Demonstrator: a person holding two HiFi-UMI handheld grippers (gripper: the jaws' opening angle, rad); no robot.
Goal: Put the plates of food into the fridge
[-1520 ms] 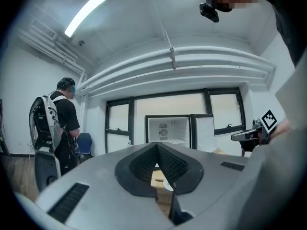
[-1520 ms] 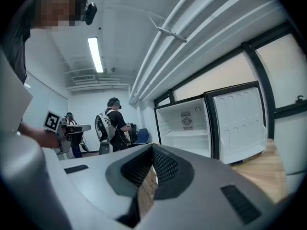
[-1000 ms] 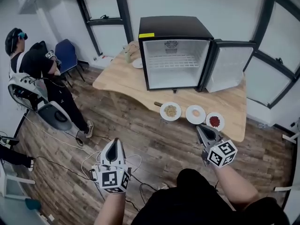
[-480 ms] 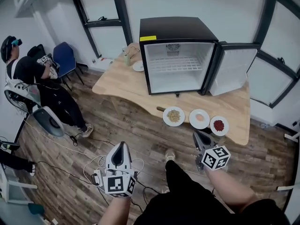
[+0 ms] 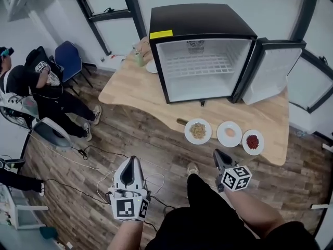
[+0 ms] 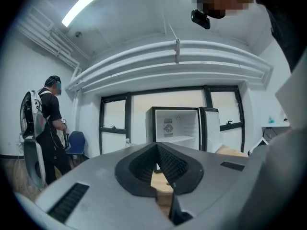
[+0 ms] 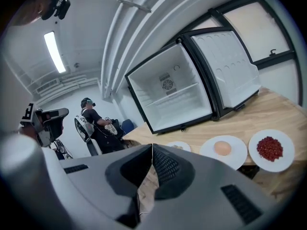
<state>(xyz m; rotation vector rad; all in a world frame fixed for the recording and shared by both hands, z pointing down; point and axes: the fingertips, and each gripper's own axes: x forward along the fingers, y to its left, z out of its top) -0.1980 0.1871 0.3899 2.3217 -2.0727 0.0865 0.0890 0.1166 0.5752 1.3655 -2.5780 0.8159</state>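
Plates closest to right gripper [image 5: 216, 153], both pairs of fingers closed

Set in a row along the near edge of the tabletop [image 5: 130, 90], toward its right corner: grain plate [image 5: 197, 130], egg plate [image 5: 229, 133], red-food plate [image 5: 253, 141]. Lined up left to right, parallel to that edge, in front of the open fridge [image 5: 200, 20].

Held just short of that edge, aimed up at the gap between grain plate and egg plate, fingers pressed together on nothing. Hanging well to the left over the floor [image 5: 93, 191]: left gripper [image 5: 130, 160], fingers likewise together and empty, pointed toward the tabletop's left part.

Judged nearer by far: the right hand. Probably an egg on the middle plate, though too small to be sure. Needs the jaws parted before any rim at the near edge can be taken, then a straight carry back to the bare fridge shelf
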